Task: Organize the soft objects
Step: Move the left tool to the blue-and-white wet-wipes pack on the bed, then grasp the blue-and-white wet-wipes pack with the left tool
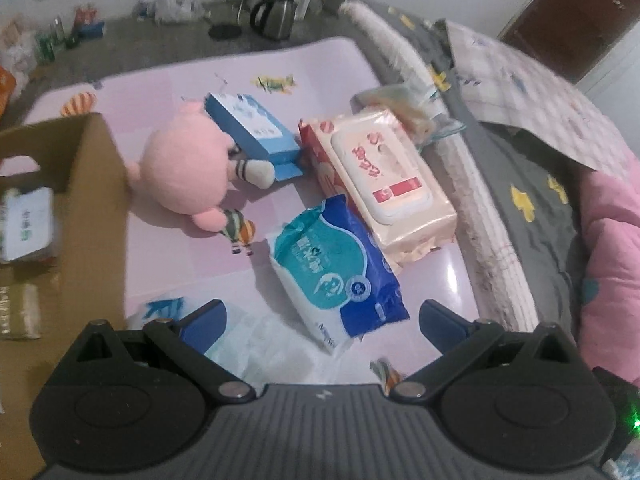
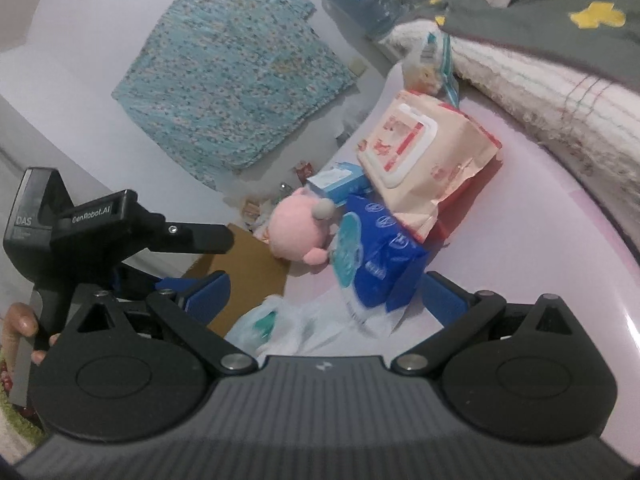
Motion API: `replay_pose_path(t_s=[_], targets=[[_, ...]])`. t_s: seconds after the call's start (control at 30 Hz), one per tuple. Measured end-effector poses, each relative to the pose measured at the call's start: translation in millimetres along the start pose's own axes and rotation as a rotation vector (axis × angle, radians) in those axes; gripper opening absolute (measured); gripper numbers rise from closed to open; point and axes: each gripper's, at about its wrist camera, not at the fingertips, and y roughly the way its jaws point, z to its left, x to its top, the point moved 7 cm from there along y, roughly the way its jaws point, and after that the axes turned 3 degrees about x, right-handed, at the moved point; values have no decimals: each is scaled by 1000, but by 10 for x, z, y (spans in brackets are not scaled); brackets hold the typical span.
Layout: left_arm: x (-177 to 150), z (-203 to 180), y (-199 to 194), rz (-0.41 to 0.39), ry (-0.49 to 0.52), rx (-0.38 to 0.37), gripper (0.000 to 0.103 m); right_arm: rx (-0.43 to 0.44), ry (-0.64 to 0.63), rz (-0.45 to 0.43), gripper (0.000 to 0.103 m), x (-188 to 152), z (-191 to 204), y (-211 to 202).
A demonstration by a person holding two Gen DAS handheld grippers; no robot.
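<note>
A pink plush toy [image 1: 182,168] [image 2: 294,226] lies on the pink play mat [image 1: 192,256] beside a blue tissue box [image 1: 250,128] [image 2: 336,180]. To their right lies a peach wet-wipes pack [image 1: 380,176] [image 2: 416,152]. A blue and teal soft pack [image 1: 340,264] [image 2: 378,248] rests nearest me. My left gripper [image 1: 322,320] hovers open just before that pack, holding nothing. My right gripper [image 2: 324,296] is open too, close to the same pack. A white plastic bag [image 1: 256,336] [image 2: 276,328] lies under both grippers.
A brown cardboard box [image 1: 88,200] [image 2: 248,264] stands at the left with a white packet [image 1: 28,224] inside. A bed with grey and pink bedding [image 1: 540,200] borders the mat on the right. A kettle [image 1: 274,14] sits on the floor behind. A hand [image 2: 20,328] holds the left gripper's handle.
</note>
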Motion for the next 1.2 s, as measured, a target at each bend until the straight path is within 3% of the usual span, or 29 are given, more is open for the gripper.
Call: replay_pose_path(t_s=[0.2, 0.47, 0.77, 1.0, 1.1, 1.2], targets=[[167, -67, 479, 95, -79, -18, 103, -26, -22, 41, 100, 59, -152, 390], [260, -29, 865, 145, -217, -48, 101, -26, 8, 45, 83, 63, -332, 635], [273, 81, 1115, 181, -301, -16, 99, -26, 22, 60, 82, 87, -424, 730], [270, 176, 1255, 198, -398, -35, 94, -22, 8, 72, 80, 82, -393, 829], [277, 178, 1264, 189, -404, -35, 94, -26, 11, 86, 75, 67, -393, 890], [277, 177, 1253, 164, -402, -30, 91, -41, -3, 106, 61, 41, -390, 953]])
